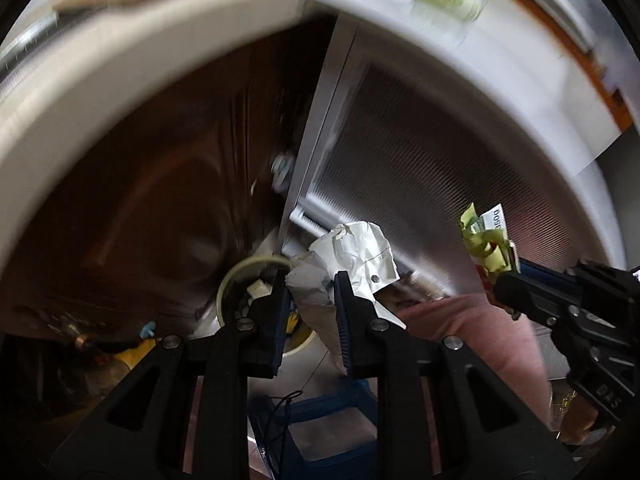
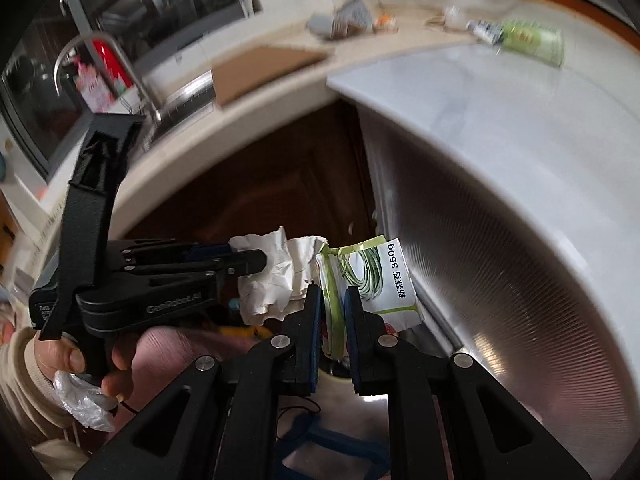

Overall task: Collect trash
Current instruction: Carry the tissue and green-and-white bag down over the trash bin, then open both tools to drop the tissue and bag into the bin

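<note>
Where the pale countertop [image 2: 400, 56] ends, a dark cabinet door [image 2: 280, 184] stands below.

The left wrist camera sits just behind the black two-finger left gripper [image 1: 311, 300] and looks steeply down along it, past the crumpled white paper [image 1: 352, 256] close to the lens, toward a round pale-rimmed waste bin [image 1: 224, 288] on the floor below. The right wrist camera rides behind the black right gripper [image 2: 333, 312], also tilted down, with the white and green printed food packet [image 2: 376, 280] near its lens. Each view catches the other gripper from the side. Both share the dark brown wooden cabinet door [image 1: 160, 168], the ribbed silver appliance front [image 1: 432, 152] and the pale countertop edge [image 2: 192, 148], all blurred.
</note>
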`<state>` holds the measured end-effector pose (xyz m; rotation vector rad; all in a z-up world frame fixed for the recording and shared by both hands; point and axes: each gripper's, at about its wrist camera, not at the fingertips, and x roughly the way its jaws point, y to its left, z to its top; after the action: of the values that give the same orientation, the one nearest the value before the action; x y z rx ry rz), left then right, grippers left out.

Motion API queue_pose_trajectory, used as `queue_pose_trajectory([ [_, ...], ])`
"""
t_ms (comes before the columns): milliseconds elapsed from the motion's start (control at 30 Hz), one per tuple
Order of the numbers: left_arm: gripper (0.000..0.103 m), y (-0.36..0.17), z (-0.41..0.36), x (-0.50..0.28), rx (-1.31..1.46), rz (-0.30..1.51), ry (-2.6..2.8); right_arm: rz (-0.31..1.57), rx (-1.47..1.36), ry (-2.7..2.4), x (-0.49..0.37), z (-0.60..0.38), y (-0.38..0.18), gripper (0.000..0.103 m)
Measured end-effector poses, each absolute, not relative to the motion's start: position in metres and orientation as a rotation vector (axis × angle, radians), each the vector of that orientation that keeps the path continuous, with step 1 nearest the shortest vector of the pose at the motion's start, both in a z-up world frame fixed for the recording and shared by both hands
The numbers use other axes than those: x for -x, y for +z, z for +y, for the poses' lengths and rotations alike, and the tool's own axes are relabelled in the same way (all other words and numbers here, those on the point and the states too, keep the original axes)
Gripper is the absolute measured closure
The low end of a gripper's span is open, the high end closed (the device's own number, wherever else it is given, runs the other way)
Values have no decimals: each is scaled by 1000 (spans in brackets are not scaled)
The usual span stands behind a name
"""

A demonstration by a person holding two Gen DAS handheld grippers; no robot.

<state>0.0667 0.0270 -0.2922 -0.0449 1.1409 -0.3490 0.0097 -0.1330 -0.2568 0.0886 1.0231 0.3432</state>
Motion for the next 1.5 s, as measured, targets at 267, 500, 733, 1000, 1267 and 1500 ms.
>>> queue_pose_trajectory([
  [267, 84, -388, 31, -70, 36, 1257, -306, 1180, -86, 372, -34, -115, -355, 91],
  [500, 84, -454, 34, -83, 8, 1337, -275, 1356, -176, 380, -71, -106, -462, 91],
  [733, 84, -494, 36, -103, -42, 1386, -230, 1494, -218, 353, -99, -103, -545, 91],
  [1000, 83, -521, 35, -118, -61, 1430, -209, 1517, -174, 321, -126, -87, -579, 91],
  [1267, 75, -528, 31, -120, -90, 1445, -188, 1516, -167, 315, -126, -84, -579, 64],
  [1500, 39, -530, 41, -124, -49, 1458, -153, 1492, -210, 285, -122, -96, -567, 56],
])
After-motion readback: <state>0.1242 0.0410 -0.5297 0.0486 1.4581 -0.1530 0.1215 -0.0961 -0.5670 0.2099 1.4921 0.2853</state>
